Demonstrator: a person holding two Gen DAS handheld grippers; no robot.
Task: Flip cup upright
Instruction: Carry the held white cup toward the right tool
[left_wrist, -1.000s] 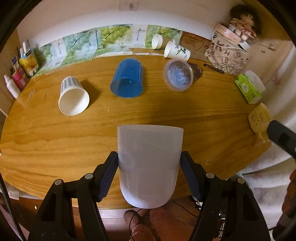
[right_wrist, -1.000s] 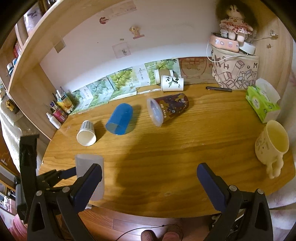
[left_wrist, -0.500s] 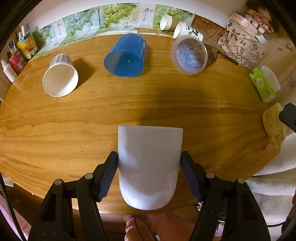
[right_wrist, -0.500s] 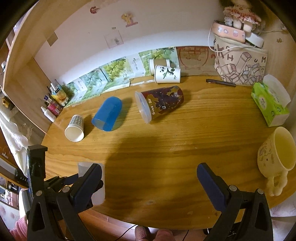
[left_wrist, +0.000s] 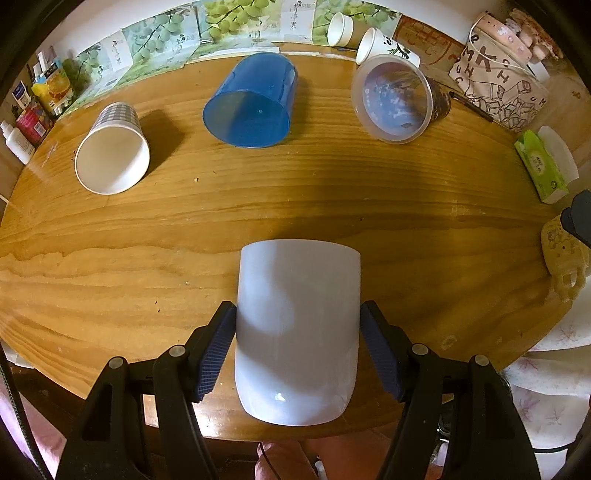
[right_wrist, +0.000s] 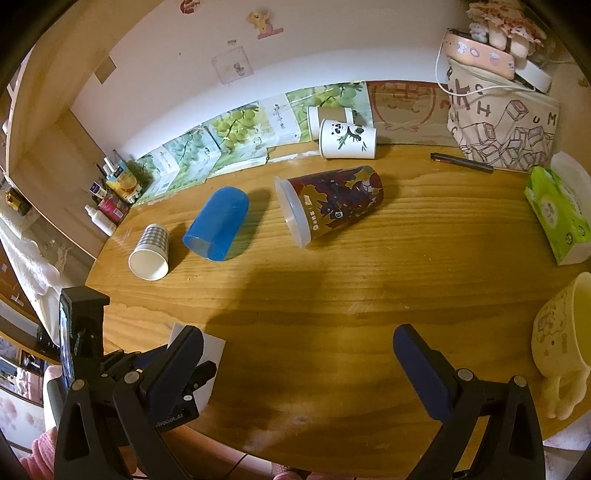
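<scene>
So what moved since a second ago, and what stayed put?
The left tongs, clamped on the white plastic cup, carried it in over the wooden table toward the fallen cups. The right tongs stayed open and empty. The blue plastic cup stayed lying down.

The right gripper (right_wrist: 295, 365) hangs over the counter (right_wrist: 332, 295) with fingers (right_wrist: 421, 365) spread wide and nothing between them. Beyond lie a blue cup (right_wrist: 218, 223), a checked paper cup (right_wrist: 151, 253) and a dark printed cup (right_wrist: 328, 205), all on their sides.
</scene>
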